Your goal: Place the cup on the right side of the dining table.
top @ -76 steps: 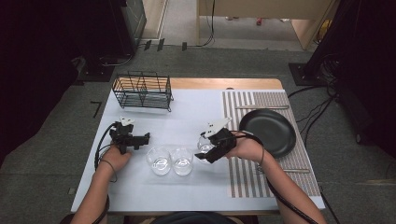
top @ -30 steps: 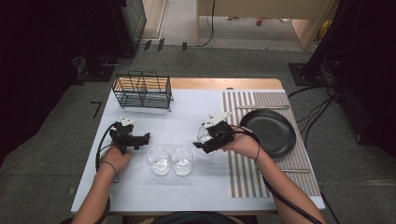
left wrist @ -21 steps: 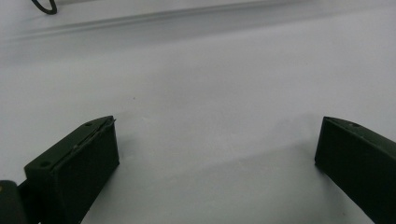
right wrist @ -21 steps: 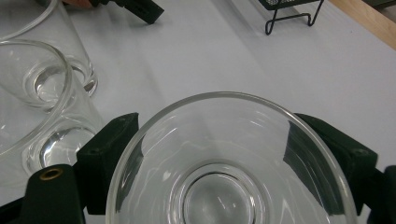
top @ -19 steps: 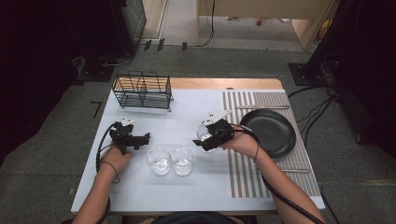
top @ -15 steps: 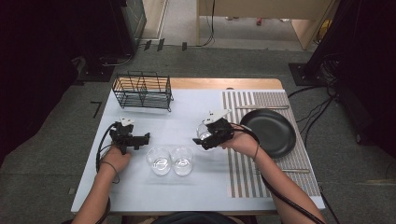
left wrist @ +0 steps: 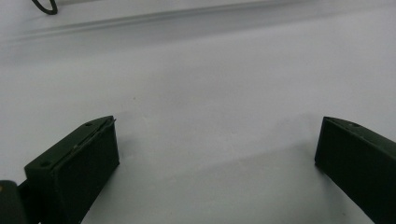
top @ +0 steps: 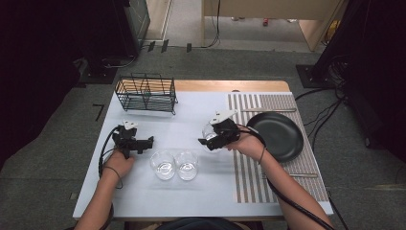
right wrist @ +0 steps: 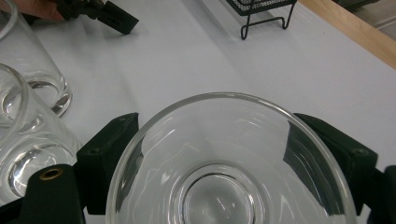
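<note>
Right tool (top: pixel 214 140) is clamped on a clear glass (right wrist: pixel 231 161), one black jaw pressing each side of its wall, and the right gripper view looks straight down into its mouth to the round base. From the high view that glass (top: pixel 210 136) is mostly covered by the tool and the hand behind it; only a pale sliver of it shows, near the middle of the desk (top: pixel 201 191), just left of the striped mat (top: pixel 249 177). Whether its foot touches the desk or hangs above it, I can't make out.

Left tool (left wrist: pixel 217 161) rests near the desk's left edge with its jaws spread wide and nothing between them, just bare white surface. In the high view it (top: pixel 149 141) is small and dark, its jaws hard to separate.

Two more glasses (top: pixel 174 164) stand side by side between the hands; in the right gripper view they are cut off at the left edge. The wire rack (top: pixel 146 92) sits at the back left, and only its foot shows in the right gripper view. A black plate (top: pixel 280 139) lies on the mat, its near-left rim covered by the right hand's cable.
</note>
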Motion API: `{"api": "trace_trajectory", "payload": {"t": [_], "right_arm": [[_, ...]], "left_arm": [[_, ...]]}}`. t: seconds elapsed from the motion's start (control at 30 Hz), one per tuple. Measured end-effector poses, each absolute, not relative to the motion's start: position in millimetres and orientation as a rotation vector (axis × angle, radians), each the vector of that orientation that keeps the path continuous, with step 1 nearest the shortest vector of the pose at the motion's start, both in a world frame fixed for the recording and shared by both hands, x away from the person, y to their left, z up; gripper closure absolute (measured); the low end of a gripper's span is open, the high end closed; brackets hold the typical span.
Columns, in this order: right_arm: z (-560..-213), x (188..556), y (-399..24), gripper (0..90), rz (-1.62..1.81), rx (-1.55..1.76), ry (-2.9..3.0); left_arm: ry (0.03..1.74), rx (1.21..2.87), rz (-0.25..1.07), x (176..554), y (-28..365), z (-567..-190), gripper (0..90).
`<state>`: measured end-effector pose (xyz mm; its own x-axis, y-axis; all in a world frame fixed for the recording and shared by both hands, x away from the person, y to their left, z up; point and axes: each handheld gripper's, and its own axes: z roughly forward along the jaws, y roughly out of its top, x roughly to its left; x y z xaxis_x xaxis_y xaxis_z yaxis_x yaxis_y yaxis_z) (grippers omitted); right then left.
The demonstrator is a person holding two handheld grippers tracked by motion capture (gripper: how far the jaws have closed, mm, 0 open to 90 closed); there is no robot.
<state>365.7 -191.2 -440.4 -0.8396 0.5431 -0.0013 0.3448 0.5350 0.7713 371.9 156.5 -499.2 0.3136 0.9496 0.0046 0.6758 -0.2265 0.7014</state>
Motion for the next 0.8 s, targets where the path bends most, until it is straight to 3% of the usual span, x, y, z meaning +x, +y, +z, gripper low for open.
{"api": "trace_trajectory", "payload": {"t": [0.8], "right_arm": [[-444.6,375.9,-197.8,18.4,1.181,0.815,2.479]], "left_arm": [[1.433,1.986,0.592,372.0,156.5,-499.2,0.0]]}}
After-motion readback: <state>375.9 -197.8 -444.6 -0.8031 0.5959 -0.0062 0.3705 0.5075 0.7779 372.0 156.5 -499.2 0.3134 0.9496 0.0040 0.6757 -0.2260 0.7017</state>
